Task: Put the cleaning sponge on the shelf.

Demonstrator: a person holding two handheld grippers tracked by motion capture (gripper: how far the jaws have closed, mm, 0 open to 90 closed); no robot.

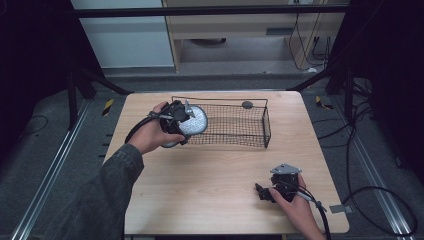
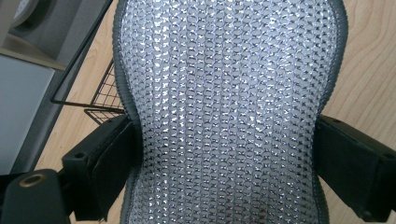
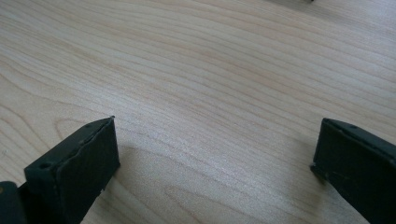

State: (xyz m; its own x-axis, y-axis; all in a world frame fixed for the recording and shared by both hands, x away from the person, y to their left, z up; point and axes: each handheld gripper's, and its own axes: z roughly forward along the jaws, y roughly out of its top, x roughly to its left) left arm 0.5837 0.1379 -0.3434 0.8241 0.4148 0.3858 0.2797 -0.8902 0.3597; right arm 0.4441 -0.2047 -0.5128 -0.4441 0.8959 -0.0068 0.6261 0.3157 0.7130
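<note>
Up at the basket's (image 1: 235,125) near-left end, the left gripper (image 1: 181,120) squeezes a silvery mesh pad (image 2: 229,107) between its jaws, which press on the pad's narrowed waist from both sides. The pad stretches forward from the jaws, over the basket's rim. Well apart, the right gripper (image 1: 270,192) rests low on the table (image 3: 224,84), jaws spread wide with bare wood between them.

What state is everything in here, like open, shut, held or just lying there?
Left gripper: shut on the silver mesh pad, held at the basket's left end.
Right gripper: open, low over the table.
Wire basket: upright on the table.
</note>
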